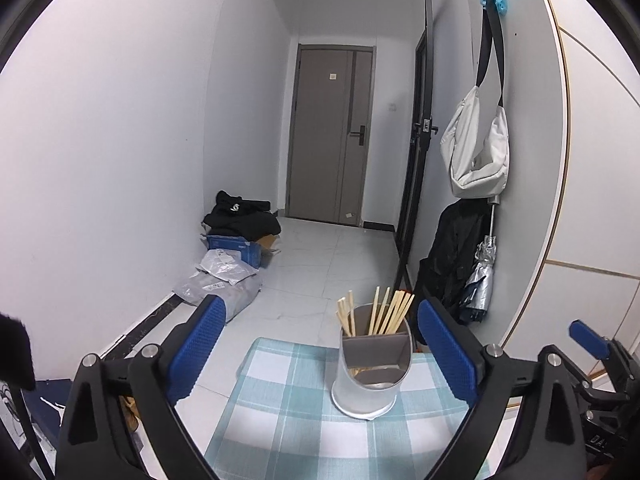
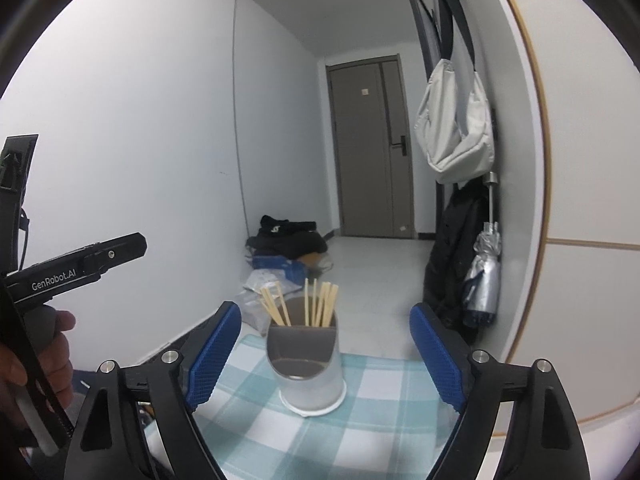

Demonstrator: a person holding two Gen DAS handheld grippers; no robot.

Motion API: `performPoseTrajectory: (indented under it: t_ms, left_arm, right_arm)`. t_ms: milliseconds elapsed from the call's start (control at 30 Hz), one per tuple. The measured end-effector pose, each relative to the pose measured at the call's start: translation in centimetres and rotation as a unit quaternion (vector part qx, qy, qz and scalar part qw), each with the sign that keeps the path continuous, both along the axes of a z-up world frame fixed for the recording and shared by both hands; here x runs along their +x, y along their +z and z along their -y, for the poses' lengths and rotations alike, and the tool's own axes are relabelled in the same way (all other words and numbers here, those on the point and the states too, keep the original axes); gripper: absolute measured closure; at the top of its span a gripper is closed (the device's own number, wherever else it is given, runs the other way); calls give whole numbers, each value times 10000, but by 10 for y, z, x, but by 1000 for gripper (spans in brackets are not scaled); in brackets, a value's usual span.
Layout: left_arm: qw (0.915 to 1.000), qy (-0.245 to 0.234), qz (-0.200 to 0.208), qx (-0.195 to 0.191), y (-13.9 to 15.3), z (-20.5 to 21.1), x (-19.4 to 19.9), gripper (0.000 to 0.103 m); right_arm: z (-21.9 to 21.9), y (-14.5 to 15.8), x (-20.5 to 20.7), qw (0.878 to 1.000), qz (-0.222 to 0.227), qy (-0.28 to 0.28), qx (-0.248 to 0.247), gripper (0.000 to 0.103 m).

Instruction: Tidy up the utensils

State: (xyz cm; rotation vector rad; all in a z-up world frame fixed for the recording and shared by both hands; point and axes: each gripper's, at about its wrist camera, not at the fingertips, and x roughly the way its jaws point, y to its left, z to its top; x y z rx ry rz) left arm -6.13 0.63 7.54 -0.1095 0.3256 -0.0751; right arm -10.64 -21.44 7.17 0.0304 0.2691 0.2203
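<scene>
Both sets of tongs are being held wide apart and empty, nothing being pinched between the blue pads. The left tongs (image 1: 320,344) and the right tongs (image 2: 326,354) are each being aimed slightly downward at the holder (image 1: 370,364), which is being framed between the pads but is not being touched by either.

The chopsticks (image 1: 384,312) are being kept upright in the holder's rear compartment, fanned in two bunches, probably so that they are being sorted apart from whatever belongs in front. The front compartment is being left bare, as far as can be told. The holder is being stood near the far edge of the checked worktop (image 1: 288,420).

From the left wrist, the right tongs' blue tip is being caught at the picture's right edge. From the right wrist, the person's hand (image 2: 36,364) is being shown around the left tool's handle, a thing not being offered by the other view.
</scene>
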Motion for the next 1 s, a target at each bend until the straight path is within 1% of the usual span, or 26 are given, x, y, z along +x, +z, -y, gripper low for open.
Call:
performPoseTrajectory:
  t_ms: [133, 267, 367, 433, 567, 700, 800, 867, 1000]
  left_arm:
    - [10000, 1, 52, -30, -17, -1, -4, 8]
    - [9999, 105, -8, 69, -36, -2, -1, 8]
    - [9999, 113, -54, -18, -49, -4, -1, 8]
    - [9998, 164, -136, 20, -57, -5, -2, 8]
    - [9989, 222, -331, 236, -66, -2, 5, 8]
    - [9971, 228, -688, 222, -72, -3, 13, 8]
    - [9972, 215, -671, 234, -71, -5, 11, 8]
    - [9975, 173, -668, 177, -70, -6, 10, 8]
    - [9968, 143, -761, 215, -73, -5, 14, 8]
  right_arm:
    - [-1, -11, -9, 9999, 6, -138, -66, 11]
    - [-4, -29, -12, 9998, -152, -153, -47, 10]
    - [-8, -37, -12, 9996, -153, -193, -100, 10]
    - [-10, -41, -12, 9995, -135, -260, -152, 5]
    - [-11, -50, -9, 9989, -233, -357, -174, 5]
    - [-7, -58, -2, 9980, -448, -436, -39, 5]
    - [-7, -62, 2, 9974, -535, -480, -63, 5]
    - [-8, -63, 4, 9974, -547, -466, -92, 5]
    - [-11, -65, 9, 9971, -580, -474, -137, 5]
